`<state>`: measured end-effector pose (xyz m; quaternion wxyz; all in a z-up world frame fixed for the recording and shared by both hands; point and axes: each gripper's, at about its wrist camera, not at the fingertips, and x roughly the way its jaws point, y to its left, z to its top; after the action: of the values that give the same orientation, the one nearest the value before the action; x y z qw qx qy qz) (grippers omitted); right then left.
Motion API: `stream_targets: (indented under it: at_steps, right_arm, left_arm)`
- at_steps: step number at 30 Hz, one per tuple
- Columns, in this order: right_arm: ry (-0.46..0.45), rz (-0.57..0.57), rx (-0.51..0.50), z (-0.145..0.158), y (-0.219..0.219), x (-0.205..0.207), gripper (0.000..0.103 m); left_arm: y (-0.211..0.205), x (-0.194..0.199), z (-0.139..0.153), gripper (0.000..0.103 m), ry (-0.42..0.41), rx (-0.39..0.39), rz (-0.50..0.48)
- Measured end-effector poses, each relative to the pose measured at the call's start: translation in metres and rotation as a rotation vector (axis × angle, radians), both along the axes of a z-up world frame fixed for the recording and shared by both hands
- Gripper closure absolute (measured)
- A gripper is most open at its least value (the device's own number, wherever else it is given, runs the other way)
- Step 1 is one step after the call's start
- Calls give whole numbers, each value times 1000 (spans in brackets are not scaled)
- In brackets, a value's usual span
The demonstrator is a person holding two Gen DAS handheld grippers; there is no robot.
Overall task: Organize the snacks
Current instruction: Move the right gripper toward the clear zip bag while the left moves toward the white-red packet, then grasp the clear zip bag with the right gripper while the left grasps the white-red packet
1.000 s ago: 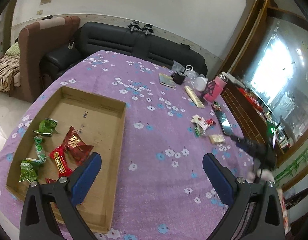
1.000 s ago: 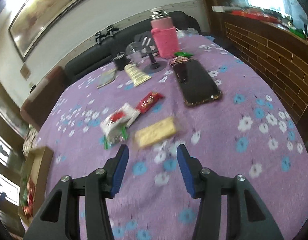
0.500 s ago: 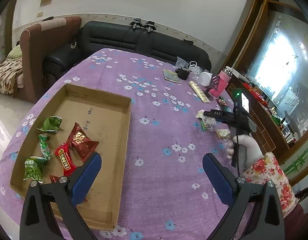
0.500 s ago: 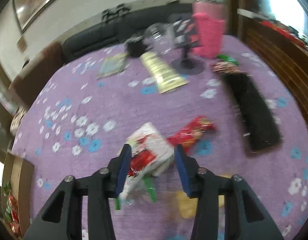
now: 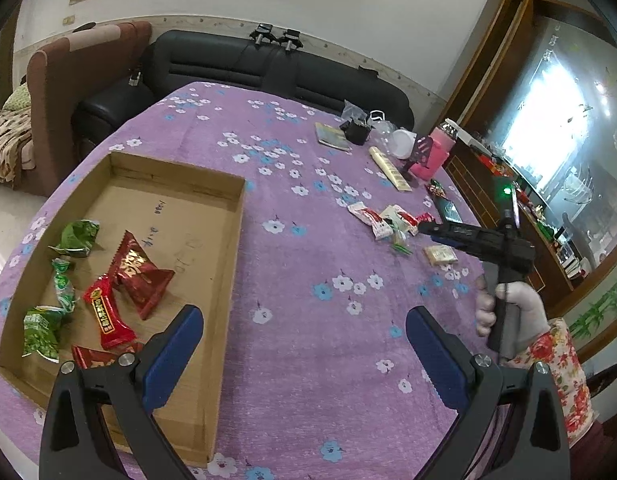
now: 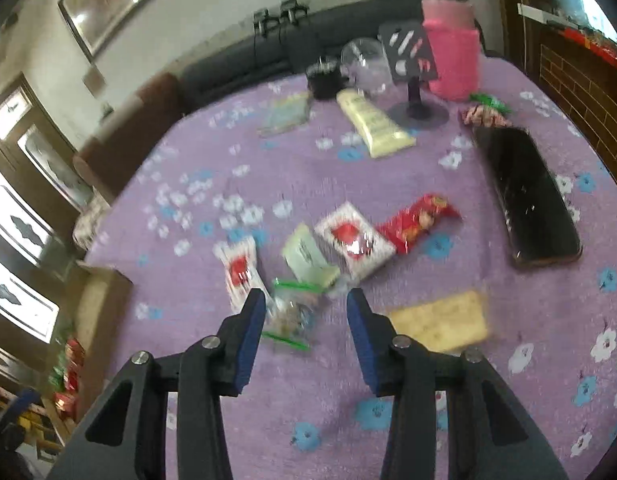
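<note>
A cardboard tray (image 5: 224, 240) lies on the purple flowered tablecloth and holds several red and green snack packets (image 5: 140, 272). My left gripper (image 5: 304, 344) is open and empty, above the cloth just right of the tray. My right gripper (image 6: 304, 316) is open, low over a loose cluster of snacks: a clear green-edged packet (image 6: 292, 320) lies between its fingertips, with white-and-red packets (image 6: 354, 240), a pale green packet (image 6: 308, 260), a red wrapper (image 6: 416, 220) and a yellow cracker packet (image 6: 440, 324) around it. In the left wrist view the right gripper (image 5: 428, 229) reaches over that cluster (image 5: 384, 220).
A black phone (image 6: 528, 200) lies right of the snacks. Behind stand a pink-sleeved bottle (image 6: 452, 48), a phone stand (image 6: 412, 80), a cream tube (image 6: 372, 124), a clear cup (image 6: 364, 64) and a booklet (image 6: 284, 116). A black sofa (image 5: 268, 68) runs behind the table.
My right gripper has moved left across the snack cluster, from the cracker packet to the green-edged packet, and has come lower. My left gripper stays open and nearly still.
</note>
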<state>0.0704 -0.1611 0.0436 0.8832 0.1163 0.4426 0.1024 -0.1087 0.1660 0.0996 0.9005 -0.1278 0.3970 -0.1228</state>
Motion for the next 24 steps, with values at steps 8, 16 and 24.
stream_targets:
  at_steps: [8,16,24]
  right_arm:
    - [21,-53,-69,-28,30,15,66]
    - [-41,-127,32,-29,10,-16,75]
    - [-98,-167,177,-25,-22,-41,75]
  left_arm:
    - [-5,7,11,1,-3,38,11]
    - [-44,66,14,1,38,11,-50]
    - [-122,173,-35,49,210,-12,-144]
